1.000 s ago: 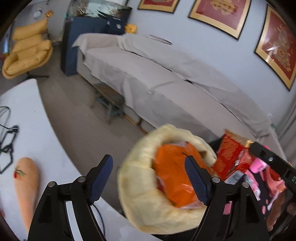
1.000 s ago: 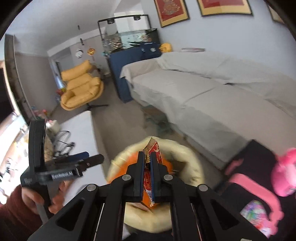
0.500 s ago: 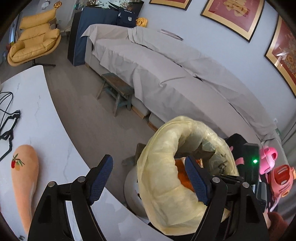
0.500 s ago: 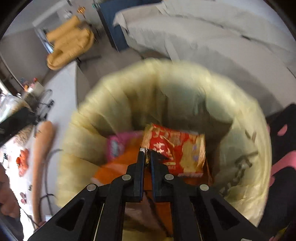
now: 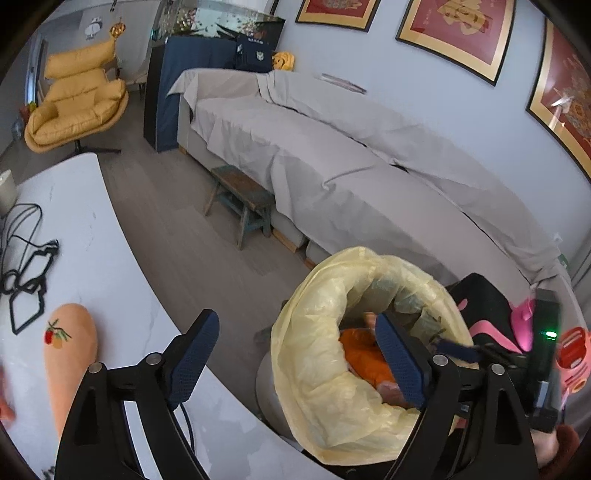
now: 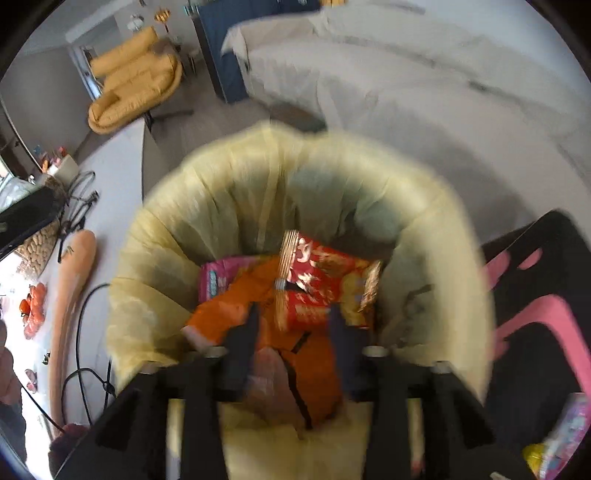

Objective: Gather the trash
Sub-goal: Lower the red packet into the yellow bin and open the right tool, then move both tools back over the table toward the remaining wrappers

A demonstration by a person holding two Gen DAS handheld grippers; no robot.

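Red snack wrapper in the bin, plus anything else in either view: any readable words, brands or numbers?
Nothing reads clearly.
red snack wrapper: print motion-blurred.
pink packet: blue label, blurred.
dark bag: white badge and lettering, too small.
framed picture: gold calligraphy, cut off, unreadable.

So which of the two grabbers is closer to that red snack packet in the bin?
The right. The right gripper hangs open inside the bin bag, just above the red snack packet. The left gripper is open beside the bin, over the table edge.
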